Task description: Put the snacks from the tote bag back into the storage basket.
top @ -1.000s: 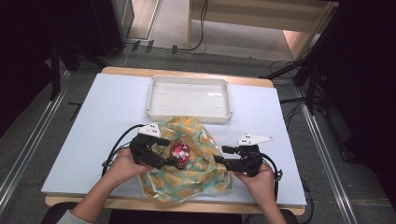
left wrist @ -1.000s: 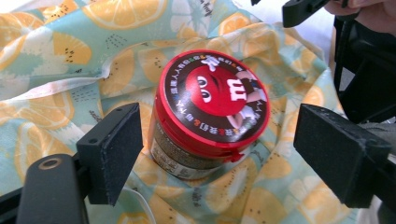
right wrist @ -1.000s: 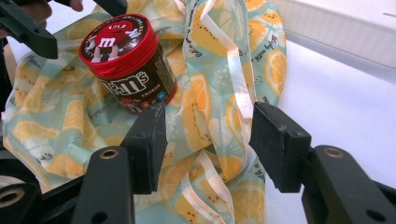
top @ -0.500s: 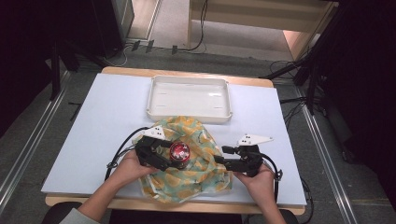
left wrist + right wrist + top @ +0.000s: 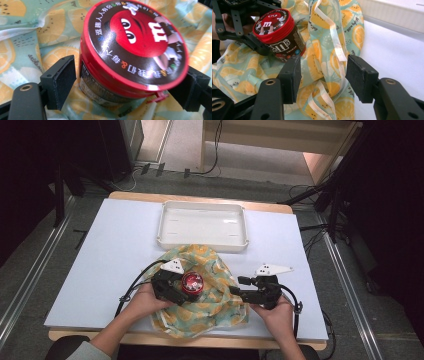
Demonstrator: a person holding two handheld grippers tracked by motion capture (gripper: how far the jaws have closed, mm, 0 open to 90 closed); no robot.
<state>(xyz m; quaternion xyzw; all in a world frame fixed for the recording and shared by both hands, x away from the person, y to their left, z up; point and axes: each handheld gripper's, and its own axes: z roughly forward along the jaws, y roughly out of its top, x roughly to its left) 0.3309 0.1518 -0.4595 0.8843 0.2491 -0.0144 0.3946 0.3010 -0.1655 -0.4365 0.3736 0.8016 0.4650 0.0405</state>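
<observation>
- Left gripper (image 5: 186,288), gripped by the person's left hand (image 5: 142,301): jaws set either side of the candy jar (image 5: 130,53). Left pad (image 5: 65,78) stands just off the jar wall with a thin gap in the left gripper view; the right jaw sits against the jar's lower rim. Cannot tell whether the pads actually press.
- Between those jaws: candy jar, red lid up and tilted a little, brown wall below, resting on the fruit-print cloth (image 5: 27,37).
- Under and around that gripper: the cloth, crumpled, with orange slices on pale green, spread beneath the jar and toward both hands.
- Right gripper (image 5: 323,72), held by the right hand (image 5: 277,312): jaws wide apart, pads (image 5: 292,77) clear of everything.
- Between and just beyond those jaws: a raised fold of the cloth with a pale ribbon (image 5: 335,42) running down it, not pinched.
- Farther ahead and left of the right gripper: the jar with the left gripper around it.
- Beyond both grippers: white tray (image 5: 202,240), its near edge touching the cloth, on the white table (image 5: 110,250).
</observation>
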